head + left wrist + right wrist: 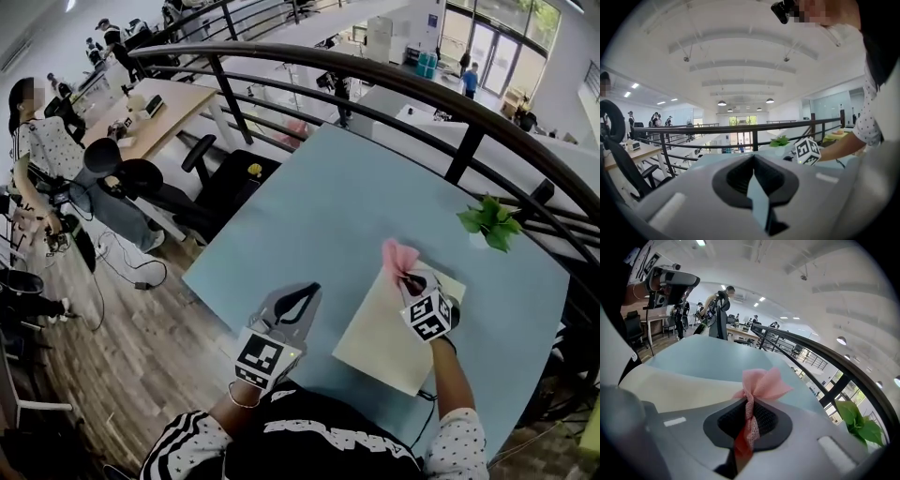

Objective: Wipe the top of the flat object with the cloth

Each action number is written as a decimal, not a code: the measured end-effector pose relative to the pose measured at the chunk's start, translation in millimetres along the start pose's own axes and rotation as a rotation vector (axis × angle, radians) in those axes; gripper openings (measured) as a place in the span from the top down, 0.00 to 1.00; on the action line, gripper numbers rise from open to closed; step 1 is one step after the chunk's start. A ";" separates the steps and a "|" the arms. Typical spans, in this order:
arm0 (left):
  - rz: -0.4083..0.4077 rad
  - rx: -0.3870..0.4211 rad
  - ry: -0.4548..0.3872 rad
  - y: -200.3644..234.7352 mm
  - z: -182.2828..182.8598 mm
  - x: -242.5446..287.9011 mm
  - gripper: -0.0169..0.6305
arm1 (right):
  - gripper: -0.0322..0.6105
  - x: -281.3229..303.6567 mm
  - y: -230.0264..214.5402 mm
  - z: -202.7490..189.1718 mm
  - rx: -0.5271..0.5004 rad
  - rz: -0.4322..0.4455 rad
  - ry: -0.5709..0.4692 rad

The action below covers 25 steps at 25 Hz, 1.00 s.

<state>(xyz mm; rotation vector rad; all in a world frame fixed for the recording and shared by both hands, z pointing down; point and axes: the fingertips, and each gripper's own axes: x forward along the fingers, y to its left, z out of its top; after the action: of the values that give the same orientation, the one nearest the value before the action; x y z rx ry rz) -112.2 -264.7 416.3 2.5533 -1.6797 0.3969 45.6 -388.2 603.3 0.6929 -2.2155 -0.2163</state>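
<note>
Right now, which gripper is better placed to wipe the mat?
Right. The right gripper has its jaws shut on the cloth at the mat's far edge; the left gripper is empty, beside the mat.

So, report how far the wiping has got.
Done: the pink cloth is picked up, clamped in the right claw. In hand: it sits at the far corner of the cream flat sheet. Left: wiping across it; nothing shows how much is wiped. The left claw is shut, empty, beside the sheet.
</note>
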 end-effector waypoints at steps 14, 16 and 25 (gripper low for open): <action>-0.028 -0.019 -0.002 -6.0 -0.6 -12.0 0.97 | 0.91 -13.6 32.5 8.1 -0.034 0.041 0.019; -0.032 -0.017 -0.003 -9.2 0.8 -12.6 0.97 | 0.91 -16.2 39.0 8.8 -0.047 0.053 0.021; -0.046 -0.009 0.010 -20.0 0.5 -15.2 0.97 | 0.91 -25.1 67.8 13.6 -0.066 0.093 0.014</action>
<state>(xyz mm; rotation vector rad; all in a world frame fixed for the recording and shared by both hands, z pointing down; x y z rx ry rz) -99.7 -243.1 414.0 2.5737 -1.6126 0.3978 21.4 -318.7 602.7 0.5526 -2.2110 -0.2357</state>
